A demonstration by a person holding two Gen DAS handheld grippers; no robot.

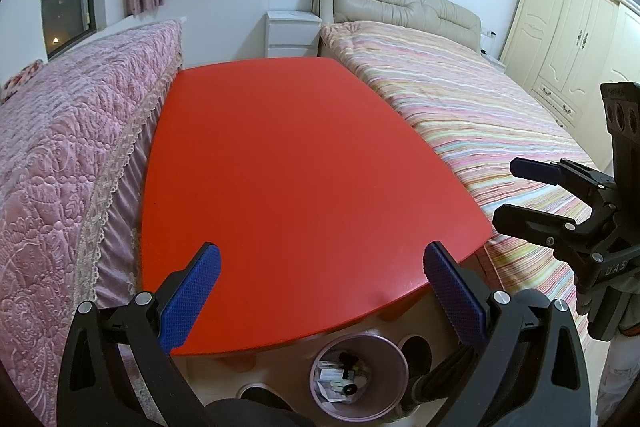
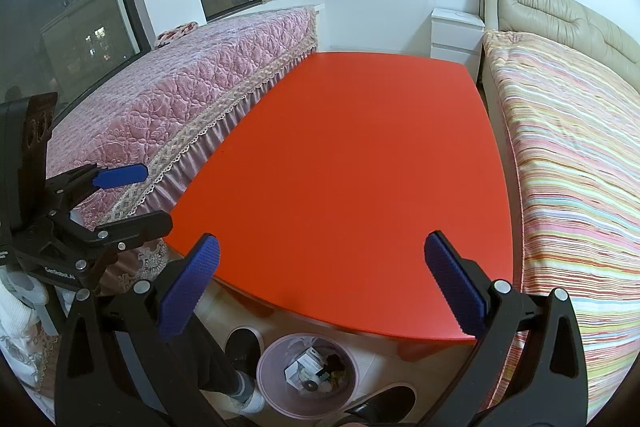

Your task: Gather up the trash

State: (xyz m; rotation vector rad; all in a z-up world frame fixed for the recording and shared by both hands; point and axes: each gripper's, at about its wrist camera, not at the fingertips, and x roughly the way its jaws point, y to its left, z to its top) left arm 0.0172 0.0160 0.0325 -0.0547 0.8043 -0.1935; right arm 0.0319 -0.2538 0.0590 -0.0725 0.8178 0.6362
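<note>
Red table [image 1: 304, 163], tongs [image 1: 320, 291] apparently clear.

Red table [image 1: 304, 163], pink bin [image 2: 306, 375], striped pastel bedspread [image 1: 472, 107]

Both wrist cameras are looking down across the red table [image 1: 304, 163] [image 2: 360, 167] from its near edge, sharing the bin [image 1: 384, 347] [image 2: 276, 351] below.

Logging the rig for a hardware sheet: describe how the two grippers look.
Both match: the left gripper and right gripper have black angular frames with silver bolts, and each finger carries a blue dimpled pad. White lettering marks the bodies, partly illegible. No cables show.
</note>
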